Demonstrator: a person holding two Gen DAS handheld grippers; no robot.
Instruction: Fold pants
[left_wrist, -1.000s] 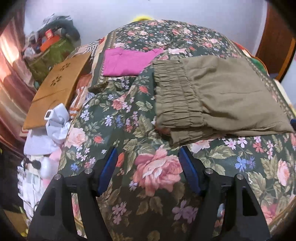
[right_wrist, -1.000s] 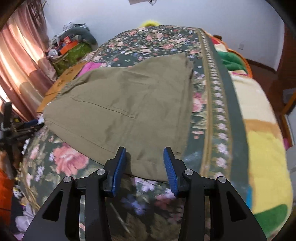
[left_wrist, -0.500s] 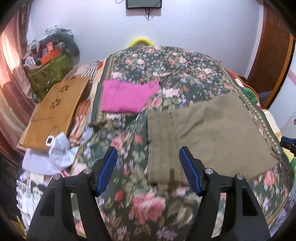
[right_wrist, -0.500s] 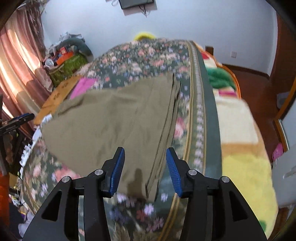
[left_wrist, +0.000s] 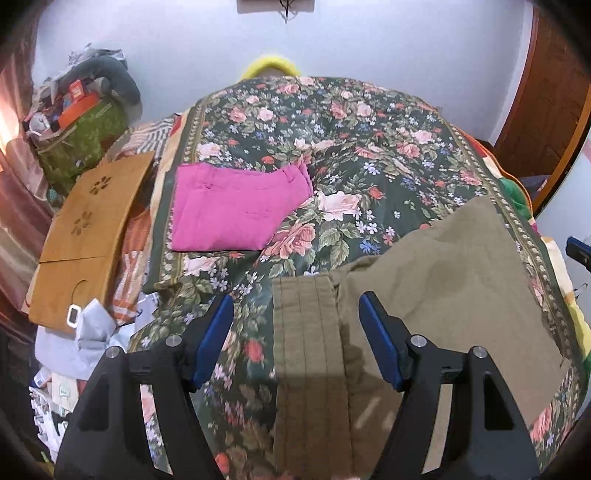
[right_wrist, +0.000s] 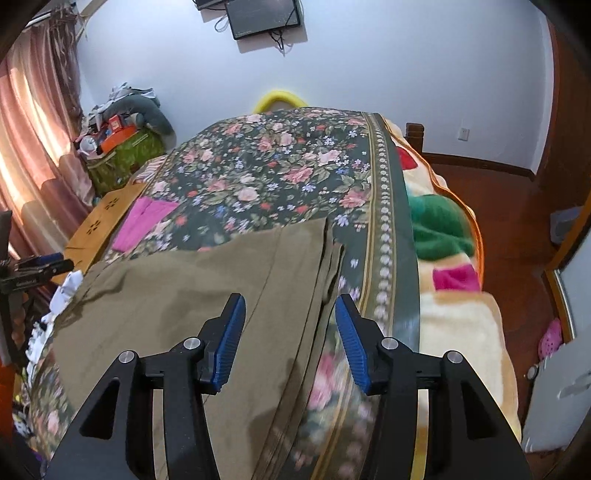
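Olive-brown pants lie folded flat on the floral bedspread, elastic waistband at the left end. My left gripper is open and empty, held above the waistband. My right gripper is open and empty, held above the leg-hem end of the pants, whose layered edges show on the right. The left gripper's tip shows at the left edge of the right wrist view.
Folded pink pants lie farther back on the bed. A wooden board, white cloth and a cluttered green bag are off the bed's left side. A yellow and green blanket and wood floor are to the right.
Both grippers rose and pulled back from the pants, so more of the bed and wall shows. The pants stay flat. Both grippers stay open.
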